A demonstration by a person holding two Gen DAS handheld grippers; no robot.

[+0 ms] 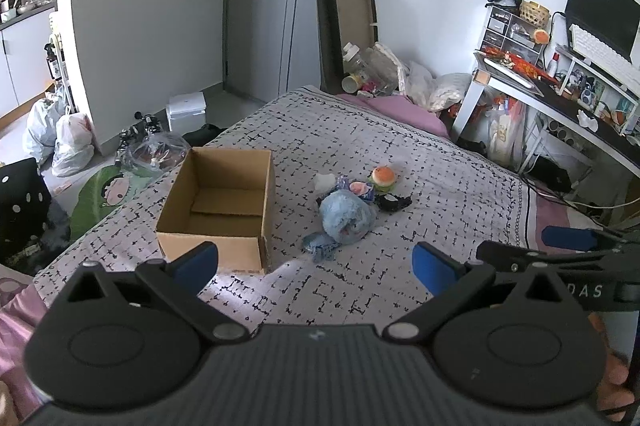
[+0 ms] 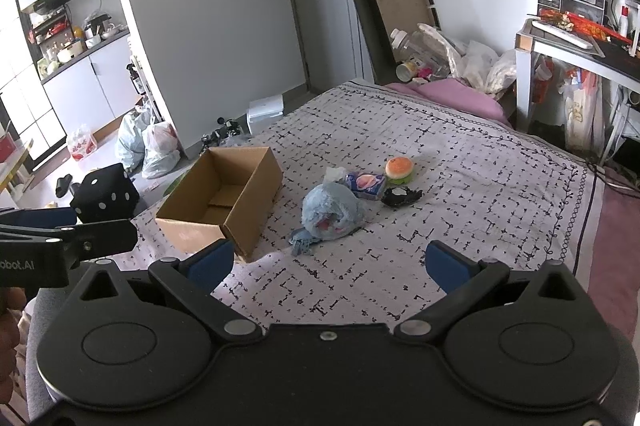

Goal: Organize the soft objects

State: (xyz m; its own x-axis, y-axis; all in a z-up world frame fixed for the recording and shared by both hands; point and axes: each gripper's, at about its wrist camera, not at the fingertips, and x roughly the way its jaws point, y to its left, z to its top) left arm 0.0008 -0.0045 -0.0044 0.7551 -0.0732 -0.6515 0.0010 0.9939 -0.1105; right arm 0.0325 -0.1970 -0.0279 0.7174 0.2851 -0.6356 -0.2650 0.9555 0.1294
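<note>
I am holding my left gripper (image 1: pixel 316 262) low in the frame of its own view, its blue pads spread wide and gripping nothing. My right gripper (image 2: pixel 330 264) is sitting the same way at the bottom of its view, wide open and empty, hovering over the patterned bedspread (image 2: pixel 460 194).

Just beyond my fingers, in the middle of both views, a blue plush toy (image 1: pixel 346 216) is lying on the bed, bunched into a soft ball with a frayed blue tail trailing toward me. I am judging it light and squashy, likely to compress rather than slip, so I am thinking of pinching deep into the bulk of the ball, not the loose tail, which would probably let the toy dangle and swing.

Left of it, the cardboard box (image 1: pixel 218 204) is standing open and empty, its near wall facing me.

Behind the plush, a small printed tissue packet (image 2: pixel 366 185) is touching it; it looks light and crinkly, best taken across its short sides. A dark fabric piece (image 2: pixel 401 196) is lying just beside it, flat and floppy. Farthest, toward the centre right, a burger-shaped squishy (image 2: pixel 399 169) is sitting upright, springy enough to pinch across its bun.
</note>
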